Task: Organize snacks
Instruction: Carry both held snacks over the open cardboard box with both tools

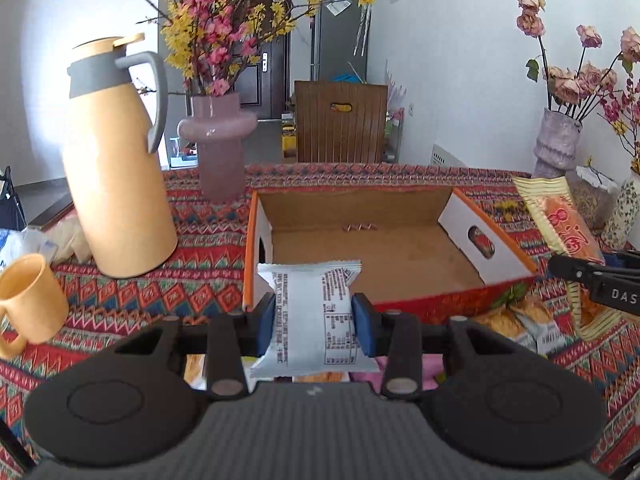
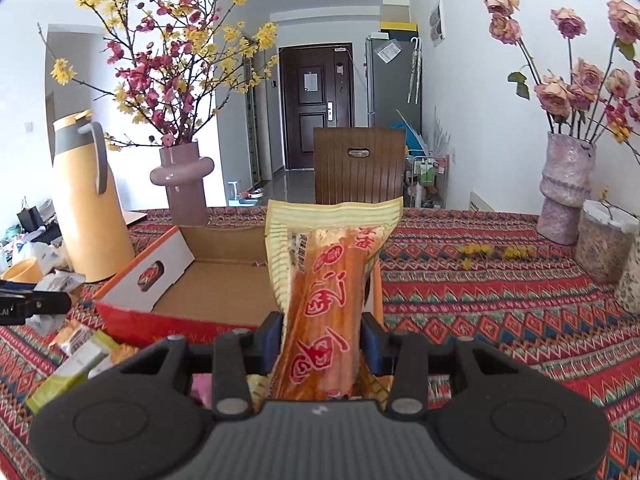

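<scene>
My left gripper [image 1: 316, 322] is shut on a white snack packet [image 1: 312, 312] with black print, held just in front of the near wall of an open cardboard box [image 1: 384, 240] with orange rims. My right gripper [image 2: 322, 340] is shut on a long yellow and orange snack packet [image 2: 328, 292], held upright near the box's right front corner [image 2: 216, 280]. That packet and the right gripper also show at the right edge of the left wrist view [image 1: 560, 220]. The box looks empty inside. Loose snack packets [image 1: 528, 324] lie on the patterned cloth in front of the box.
A tall yellow thermos jug [image 1: 116, 168] and a yellow mug [image 1: 28, 300] stand left of the box. A pink vase with blossom branches [image 1: 218, 144] stands behind it. A purple vase with dried roses [image 2: 566, 188] and a jar [image 2: 604, 244] stand at the right. A wooden chair [image 1: 340, 120] is beyond the table.
</scene>
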Tool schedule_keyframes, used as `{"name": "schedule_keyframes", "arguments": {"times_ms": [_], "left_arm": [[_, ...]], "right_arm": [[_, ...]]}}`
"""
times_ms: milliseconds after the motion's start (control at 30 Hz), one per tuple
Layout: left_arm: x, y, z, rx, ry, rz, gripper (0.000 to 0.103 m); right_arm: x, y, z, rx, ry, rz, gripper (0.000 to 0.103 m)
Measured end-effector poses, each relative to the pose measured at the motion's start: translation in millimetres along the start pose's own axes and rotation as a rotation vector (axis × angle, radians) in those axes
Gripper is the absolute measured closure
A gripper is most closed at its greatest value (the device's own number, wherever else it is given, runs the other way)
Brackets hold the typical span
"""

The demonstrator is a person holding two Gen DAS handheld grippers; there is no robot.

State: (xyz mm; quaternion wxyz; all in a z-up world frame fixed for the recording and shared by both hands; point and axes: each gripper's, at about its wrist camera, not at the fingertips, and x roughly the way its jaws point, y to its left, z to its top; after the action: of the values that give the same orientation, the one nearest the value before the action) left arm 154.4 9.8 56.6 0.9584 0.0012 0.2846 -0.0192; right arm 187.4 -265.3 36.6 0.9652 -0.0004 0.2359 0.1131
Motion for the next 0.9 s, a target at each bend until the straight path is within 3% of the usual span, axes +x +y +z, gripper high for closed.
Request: {"name": "schedule_keyframes", "arguments": {"times_ms": [200,467,900], "left_arm": [[33,-5,29,-0.006,-0.001,-0.002,0.062],[95,-7,54,-0.023,0.069,0.020,0.062],[166,-3,47,-0.035,0.210,0.052,0.062]], "right_arm": [[43,2,31,-0.011,0.022,0.020,0.062],[109,11,51,-0.021,0.104,0.038,0.062],[185,10,41,0.002,0.275,0.030,0.062]]}}
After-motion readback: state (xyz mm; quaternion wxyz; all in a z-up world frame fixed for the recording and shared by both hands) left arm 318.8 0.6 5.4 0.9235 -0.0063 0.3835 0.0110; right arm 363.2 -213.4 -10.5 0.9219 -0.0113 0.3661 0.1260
